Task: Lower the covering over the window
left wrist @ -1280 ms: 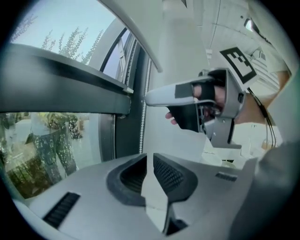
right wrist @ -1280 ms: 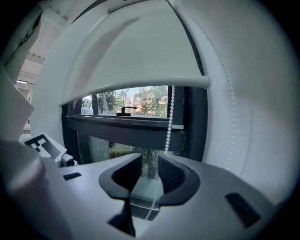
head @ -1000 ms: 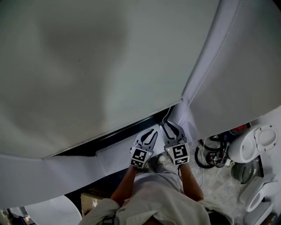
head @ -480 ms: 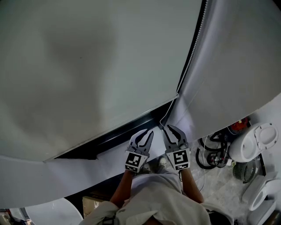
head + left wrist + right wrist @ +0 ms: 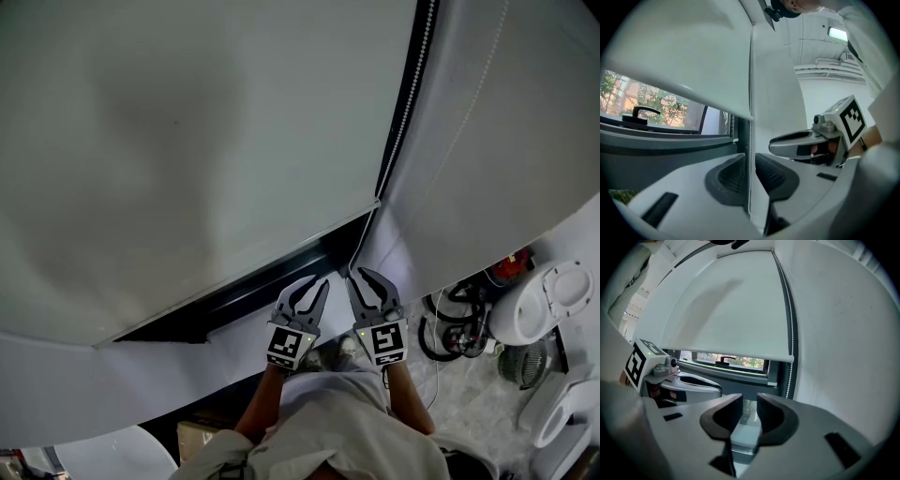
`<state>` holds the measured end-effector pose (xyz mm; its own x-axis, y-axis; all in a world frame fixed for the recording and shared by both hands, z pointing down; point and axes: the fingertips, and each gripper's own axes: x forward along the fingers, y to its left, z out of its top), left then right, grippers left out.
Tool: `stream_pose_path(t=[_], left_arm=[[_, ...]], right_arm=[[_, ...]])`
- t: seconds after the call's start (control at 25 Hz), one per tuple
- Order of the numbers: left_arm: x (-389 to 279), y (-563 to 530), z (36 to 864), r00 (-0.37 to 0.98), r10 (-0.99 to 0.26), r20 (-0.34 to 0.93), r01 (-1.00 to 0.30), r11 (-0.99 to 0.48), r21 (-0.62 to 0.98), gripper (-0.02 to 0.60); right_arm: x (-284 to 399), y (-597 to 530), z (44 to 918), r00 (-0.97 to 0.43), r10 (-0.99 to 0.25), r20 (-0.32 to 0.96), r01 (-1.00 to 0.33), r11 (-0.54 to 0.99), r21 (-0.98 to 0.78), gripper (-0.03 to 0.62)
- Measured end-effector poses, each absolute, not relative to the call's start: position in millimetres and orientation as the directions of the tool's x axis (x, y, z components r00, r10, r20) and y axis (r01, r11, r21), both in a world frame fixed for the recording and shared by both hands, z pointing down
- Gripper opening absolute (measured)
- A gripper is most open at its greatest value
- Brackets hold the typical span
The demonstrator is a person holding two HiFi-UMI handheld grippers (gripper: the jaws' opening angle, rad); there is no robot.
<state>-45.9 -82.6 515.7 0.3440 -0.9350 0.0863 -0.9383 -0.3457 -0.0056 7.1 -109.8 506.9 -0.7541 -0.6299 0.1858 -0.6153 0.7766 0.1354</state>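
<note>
Though the blind (image 5: 187,141) already covers most of the window (image 5: 726,361), 1 low strip is bare. The left hand-held gripper (image 5: 314,287) holds its jaws narrowly apart round the cord (image 5: 750,140), not visibly pinching it; the right hand-held gripper (image 5: 362,279), empty, has just been closing slightly.

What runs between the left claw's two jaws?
The pull cord, running straight through the gap between them; the left gripper view shows it.
</note>
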Motion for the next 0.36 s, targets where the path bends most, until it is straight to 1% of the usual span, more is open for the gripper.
stream_pose_path(t=[0.36], left_arm=[[-47.4, -78.4, 509.6, 0.352, -0.933, 0.071, -0.936, -0.353, -0.008, 0.061]], right_arm=[[5.6, -101.9, 501.0, -0.749, -0.641, 0.169, -0.626, 0.768, 0.139, 0.086]])
